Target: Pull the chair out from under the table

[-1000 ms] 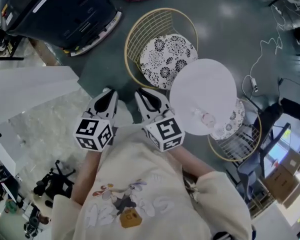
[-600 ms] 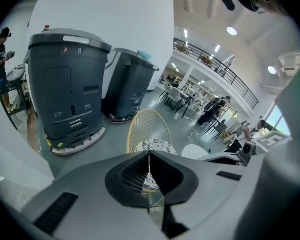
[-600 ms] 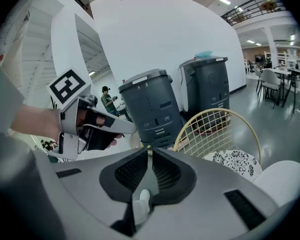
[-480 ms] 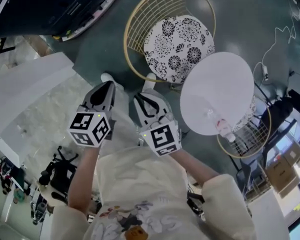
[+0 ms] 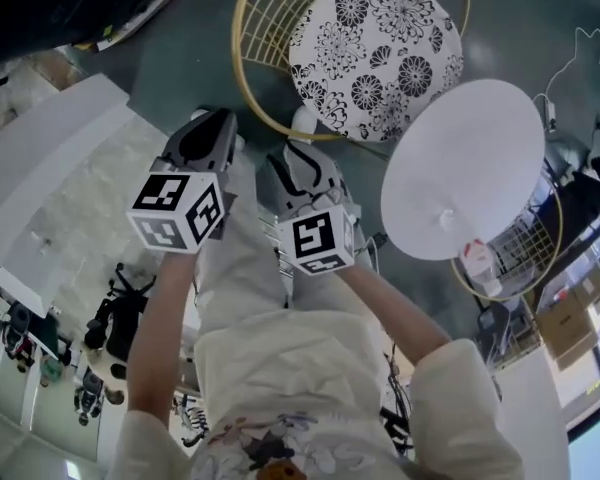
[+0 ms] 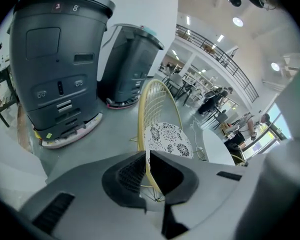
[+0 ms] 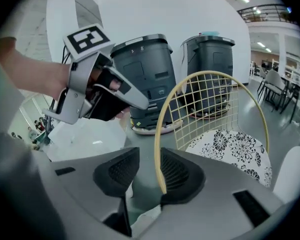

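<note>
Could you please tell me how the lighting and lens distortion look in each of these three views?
Head view: wide-angle bending toward the edges, the round white table bright and almost featureless against the dark floor. Left gripper view: strong fisheye with black corners, ceiling lights glaring. Right gripper view: same fisheye, evenly lit, the chair's gold rim sharp.

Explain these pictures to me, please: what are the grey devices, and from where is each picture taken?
A person holds two hand-held grippers. One picture comes from a camera on the person's head, looking down; the other two from cameras riding on each gripper. On the floor stand a gold wire chair with a flowered cushion and a round white table. The left gripper is shut and holds nothing. The right gripper has just been opening its jaws; the chair's rim shows between them, not yet gripped.
</note>
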Available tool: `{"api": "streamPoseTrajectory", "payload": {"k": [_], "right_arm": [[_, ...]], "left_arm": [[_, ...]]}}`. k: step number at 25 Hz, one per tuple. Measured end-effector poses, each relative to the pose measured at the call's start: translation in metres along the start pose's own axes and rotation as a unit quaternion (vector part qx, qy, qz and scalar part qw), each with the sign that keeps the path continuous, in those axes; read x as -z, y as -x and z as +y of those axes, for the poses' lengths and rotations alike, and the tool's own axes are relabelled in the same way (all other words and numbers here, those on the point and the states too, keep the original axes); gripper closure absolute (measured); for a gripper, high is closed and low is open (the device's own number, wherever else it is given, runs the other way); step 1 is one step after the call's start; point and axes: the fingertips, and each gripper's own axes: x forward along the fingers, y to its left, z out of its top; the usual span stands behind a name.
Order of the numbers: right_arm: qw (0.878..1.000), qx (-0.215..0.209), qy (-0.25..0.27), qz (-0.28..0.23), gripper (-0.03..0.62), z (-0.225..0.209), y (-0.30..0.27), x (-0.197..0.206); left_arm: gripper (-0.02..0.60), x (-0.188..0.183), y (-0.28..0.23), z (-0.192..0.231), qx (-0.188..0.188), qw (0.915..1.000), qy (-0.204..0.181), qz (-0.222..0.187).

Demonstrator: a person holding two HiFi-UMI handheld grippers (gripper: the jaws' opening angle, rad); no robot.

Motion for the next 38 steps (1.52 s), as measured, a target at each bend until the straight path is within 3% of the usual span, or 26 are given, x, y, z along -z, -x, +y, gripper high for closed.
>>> {"api": "streamPoseTrajectory", "payload": {"k": [10,15,27,29,33,38], "right_arm": [[0.998,0.030,0.023,0.048,0.476,-0.009,-0.060,0.052],[0.998,0.044,0.022,0.049,0.476,-0.006,-0.066,0.056],[0.994,0.081,0.043,0.064,0.477,-0.015,-0.076,0.061],[0.991,0.103,0.058,0.067,0.512,-0.020,-0.078,0.062],[0.987,0.123,0.076,0.070,0.539,-0.021,-0.079,0.063],[0.985,0.132,0.080,0.077,0.540,-0.022,-0.077,0.062]], "left_arm": [[0.568,0.004,-0.045,0.009,0.015,0.9997,-0.012,0.016],[0.510,0.008,-0.047,0.012,0.015,0.9997,-0.002,0.021],[0.503,0.006,-0.062,0.014,0.031,0.9994,-0.003,0.017],[0.503,0.003,-0.068,0.014,0.029,0.9995,-0.009,0.012],[0.511,0.002,-0.071,0.017,0.037,0.9989,0.027,0.012],[0.518,0.001,-0.069,0.015,0.034,0.9986,0.038,0.012]]}}
